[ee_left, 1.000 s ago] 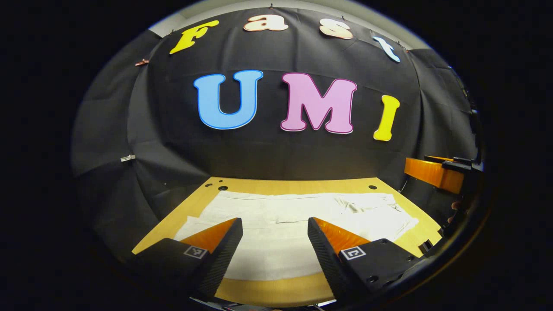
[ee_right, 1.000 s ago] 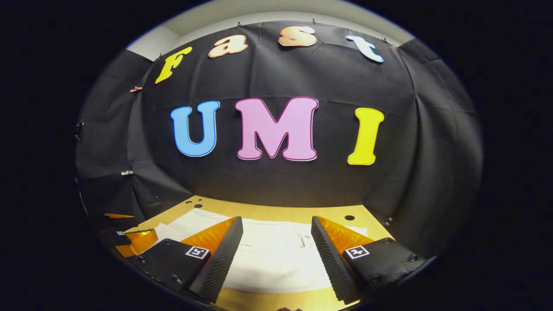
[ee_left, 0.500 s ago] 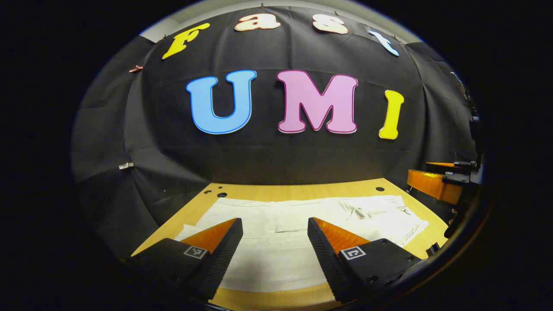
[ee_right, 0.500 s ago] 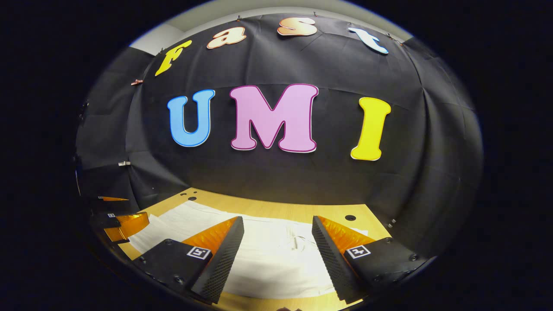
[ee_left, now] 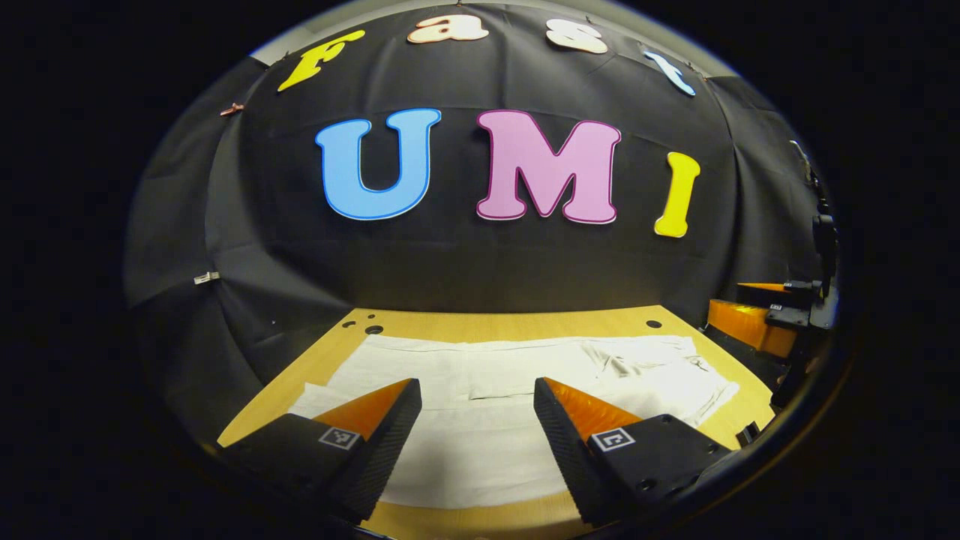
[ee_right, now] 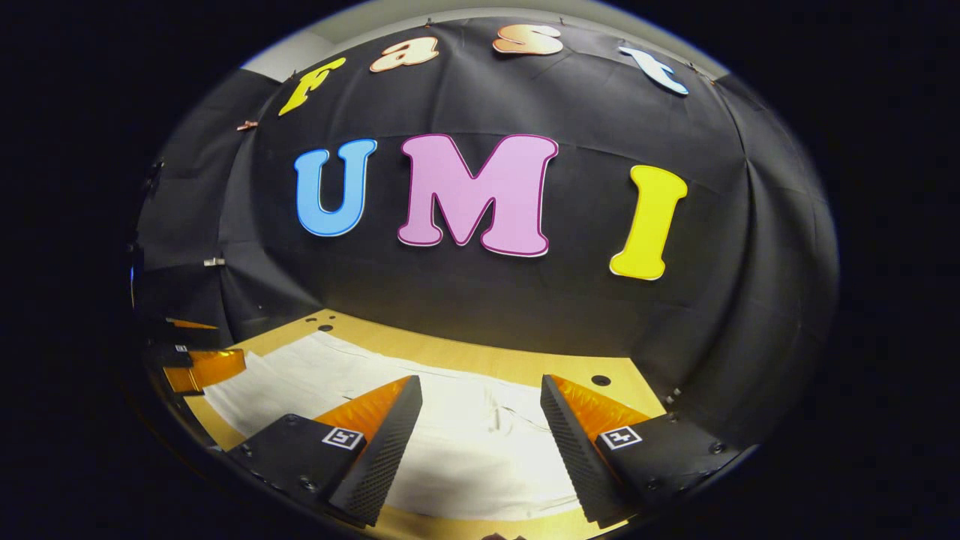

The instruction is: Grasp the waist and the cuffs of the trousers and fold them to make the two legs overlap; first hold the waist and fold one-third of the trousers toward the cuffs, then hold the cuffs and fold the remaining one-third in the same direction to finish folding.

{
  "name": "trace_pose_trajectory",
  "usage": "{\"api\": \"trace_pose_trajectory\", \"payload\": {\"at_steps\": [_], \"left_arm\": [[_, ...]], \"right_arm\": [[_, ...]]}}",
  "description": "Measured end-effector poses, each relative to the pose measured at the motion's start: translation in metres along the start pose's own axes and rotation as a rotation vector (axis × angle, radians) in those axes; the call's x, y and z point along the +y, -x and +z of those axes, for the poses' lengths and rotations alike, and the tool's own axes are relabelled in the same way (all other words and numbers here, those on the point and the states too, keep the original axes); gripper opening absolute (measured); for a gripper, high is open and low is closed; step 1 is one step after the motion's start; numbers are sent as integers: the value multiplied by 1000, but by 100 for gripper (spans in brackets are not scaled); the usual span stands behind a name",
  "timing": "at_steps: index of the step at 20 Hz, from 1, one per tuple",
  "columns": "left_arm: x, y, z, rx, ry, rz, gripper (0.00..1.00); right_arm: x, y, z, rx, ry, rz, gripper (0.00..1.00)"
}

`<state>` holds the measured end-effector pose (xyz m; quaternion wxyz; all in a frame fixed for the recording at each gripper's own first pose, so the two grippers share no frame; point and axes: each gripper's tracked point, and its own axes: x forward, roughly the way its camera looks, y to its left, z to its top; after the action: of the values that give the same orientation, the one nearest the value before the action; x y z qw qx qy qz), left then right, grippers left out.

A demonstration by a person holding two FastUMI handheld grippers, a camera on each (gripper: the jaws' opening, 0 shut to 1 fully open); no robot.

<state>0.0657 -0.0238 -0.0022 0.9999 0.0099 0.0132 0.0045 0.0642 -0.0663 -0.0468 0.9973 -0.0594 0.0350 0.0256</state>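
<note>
White trousers (ee_left: 495,375) lie spread flat on the wooden table (ee_left: 510,324), legs running left and the rumpled waist part (ee_left: 637,358) at the right. My left gripper (ee_left: 478,397) hovers open above the near edge of the cloth, holding nothing. In the right gripper view the trousers (ee_right: 465,442) stretch from the lower left to between the fingers. My right gripper (ee_right: 480,394) is open over them with nothing between its fingers. The right gripper (ee_left: 757,330) also shows at the far right of the left gripper view, and the left gripper (ee_right: 202,367) at the left of the right gripper view.
The table top (ee_right: 480,360) has small round holes near its back corners (ee_left: 373,329) (ee_left: 654,324) (ee_right: 600,380). The black booth wall rises right behind the table. A strip of bare wood runs behind the trousers and along the near edge.
Both grippers have shifted and tilted slightly over the table, so more of the trousers shows in each view. Both stay open and the trousers have not moved.
</note>
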Motion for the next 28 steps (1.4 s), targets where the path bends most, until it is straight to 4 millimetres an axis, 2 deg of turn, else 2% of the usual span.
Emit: {"api": "trace_pose_trajectory", "payload": {"at_steps": [7, 9, 11, 14, 20, 25, 28], "left_arm": [[9, -4, -5, 35, 33, 21, 96], [12, -5, -10, 44, 44, 40, 96], [16, -4, -15, 53, 54, 54, 96], [20, 0, -21, 52, 45, 68, 96], [26, 1, -38, 81, 49, 100, 96], [35, 3, -51, 110, 91, 134, 96], [44, 7, -61, 138, 88, 161, 96]], "right_arm": [[-16, 2, -21, 39, 207, 99, 98], [-30, 0, -33, 70, 245, 98, 98], [-53, -5, -48, 107, 337, 72, 98], [-73, -5, -66, 162, 452, 105, 97], [-121, 11, -133, 306, 730, 192, 98], [-162, 32, -202, 452, 879, 251, 98], [-195, 29, -231, 530, 960, 239, 98]]}}
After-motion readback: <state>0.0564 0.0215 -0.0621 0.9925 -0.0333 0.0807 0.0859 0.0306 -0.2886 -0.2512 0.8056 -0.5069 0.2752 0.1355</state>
